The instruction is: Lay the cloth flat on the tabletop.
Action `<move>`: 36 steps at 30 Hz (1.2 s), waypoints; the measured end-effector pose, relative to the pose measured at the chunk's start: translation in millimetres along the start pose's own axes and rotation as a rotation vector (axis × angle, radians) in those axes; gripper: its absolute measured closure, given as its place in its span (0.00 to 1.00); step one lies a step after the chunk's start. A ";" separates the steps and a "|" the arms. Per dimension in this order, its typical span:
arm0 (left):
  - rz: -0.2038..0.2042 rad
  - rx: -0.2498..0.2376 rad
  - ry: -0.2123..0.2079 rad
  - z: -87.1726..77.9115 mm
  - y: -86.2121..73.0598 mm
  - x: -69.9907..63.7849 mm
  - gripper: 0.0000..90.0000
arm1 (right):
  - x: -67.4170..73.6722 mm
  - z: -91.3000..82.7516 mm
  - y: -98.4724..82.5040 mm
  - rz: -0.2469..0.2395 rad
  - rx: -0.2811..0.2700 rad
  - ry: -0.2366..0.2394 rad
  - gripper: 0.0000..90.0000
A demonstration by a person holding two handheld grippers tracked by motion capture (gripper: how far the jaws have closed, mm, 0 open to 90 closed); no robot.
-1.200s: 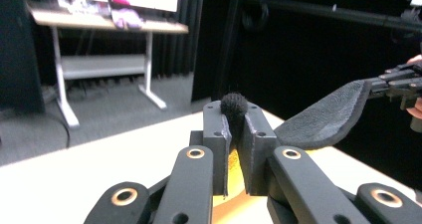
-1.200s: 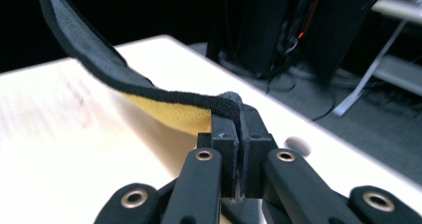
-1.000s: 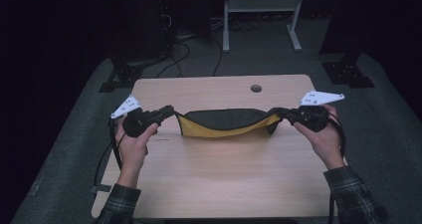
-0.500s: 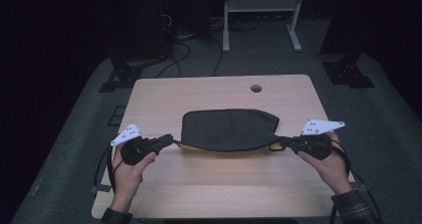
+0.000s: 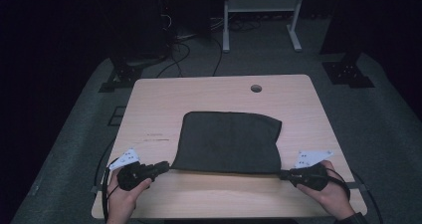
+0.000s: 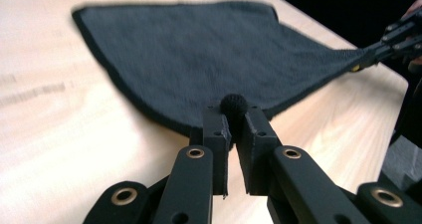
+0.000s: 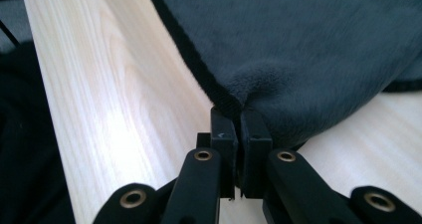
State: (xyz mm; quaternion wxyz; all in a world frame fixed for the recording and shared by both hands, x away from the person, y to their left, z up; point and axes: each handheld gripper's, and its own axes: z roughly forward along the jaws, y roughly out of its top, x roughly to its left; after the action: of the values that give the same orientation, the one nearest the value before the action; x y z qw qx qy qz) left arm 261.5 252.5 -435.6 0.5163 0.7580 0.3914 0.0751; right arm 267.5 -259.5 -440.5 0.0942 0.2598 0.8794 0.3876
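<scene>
High view: worktop point(image 5: 164, 109) carries the dark cloth point(image 5: 229, 142) spread flat at its middle. Left gripper point(image 5: 161, 167) and right gripper point(image 5: 284, 174) each have fingers pinching a near corner; uneven pulling could wrinkle it.

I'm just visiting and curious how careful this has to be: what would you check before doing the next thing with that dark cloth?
1. Left gripper clamped on the near left corner of the cloth: ok, a tuft is pinched between the jaws.
2. Right gripper clamped on the near right corner: ok, the hem is pinched.
3. Cloth lying flat on the table: mostly ok; near edge drawn taut between the grippers.
4. Far corners square: not ok, the far right corner looks rounded or tucked.
5. Cloth fully on the table: ok.
6. Anything under the cloth: cannot tell.
</scene>
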 end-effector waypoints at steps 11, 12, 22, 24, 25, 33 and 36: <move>-0.027 0.080 -0.050 -6.2 -31.6 -23.3 0.92 | 9.5 -4.7 -17.9 0.004 0.042 0.009 0.95; -0.028 0.085 -0.051 -6.3 -33.0 -24.2 0.92 | 10.0 -4.8 -19.9 0.004 0.047 0.013 0.95; 0.018 0.067 -0.046 -9.7 -26.2 -28.1 0.76 | 8.2 -20.8 -23.9 0.040 -0.076 0.056 0.69; 0.026 0.050 -0.039 -13.3 -23.1 -28.0 0.73 | 5.9 -26.7 -23.1 0.048 -0.097 0.046 0.69; 0.033 0.048 -0.035 -13.9 -21.4 -27.4 0.72 | 4.0 -28.1 -22.8 0.056 -0.100 0.030 0.68; 0.053 0.091 -0.007 13.3 -9.8 -18.6 0.67 | -41.4 -16.2 -10.8 0.138 -0.111 -0.124 0.66; 0.065 0.112 0.006 25.7 -4.5 -13.9 0.66 | -65.7 -4.5 -0.1 0.174 -0.098 -0.195 0.64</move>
State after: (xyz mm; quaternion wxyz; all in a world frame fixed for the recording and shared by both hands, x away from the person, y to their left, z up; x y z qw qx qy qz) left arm 263.0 225.3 -447.1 0.4694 0.7977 0.3716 0.0721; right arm 321.5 -297.2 -439.8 0.1580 0.3667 0.8203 0.4095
